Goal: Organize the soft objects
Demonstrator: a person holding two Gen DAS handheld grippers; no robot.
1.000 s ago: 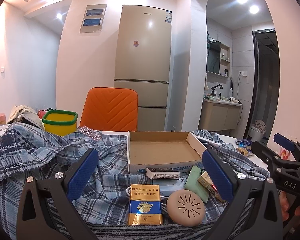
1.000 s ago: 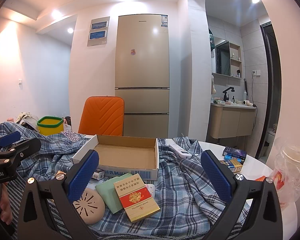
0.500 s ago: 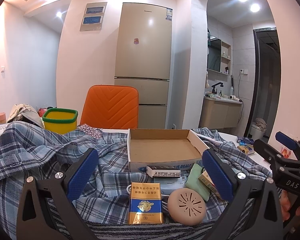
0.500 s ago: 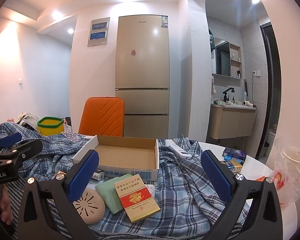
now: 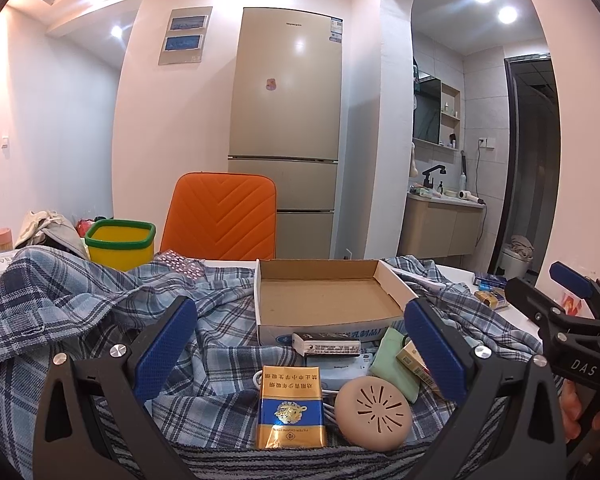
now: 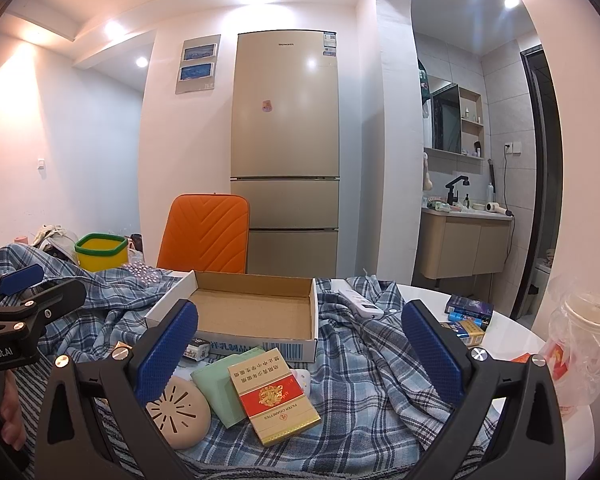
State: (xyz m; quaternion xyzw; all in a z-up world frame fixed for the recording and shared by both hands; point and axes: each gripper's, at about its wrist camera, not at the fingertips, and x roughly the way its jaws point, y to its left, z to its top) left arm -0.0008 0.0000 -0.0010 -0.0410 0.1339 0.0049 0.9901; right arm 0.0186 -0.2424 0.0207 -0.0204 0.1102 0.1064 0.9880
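Plaid blue cloth (image 5: 100,320) draped over counter, cushioning shallow cardboard box (image 5: 324,300); left tool (image 5: 300,360), right tool (image 6: 300,360) both spread, empty, poised near.

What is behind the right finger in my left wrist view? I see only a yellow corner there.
Observer: A red and gold pack, resting partly on a green pouch.
Operator: Does anything lie right of the cardboard box?
Observer: Yes, a long white device on the plaid cloth.
Operator: And at the table's far right?
Observer: A lidded cup inside a clear plastic bag.
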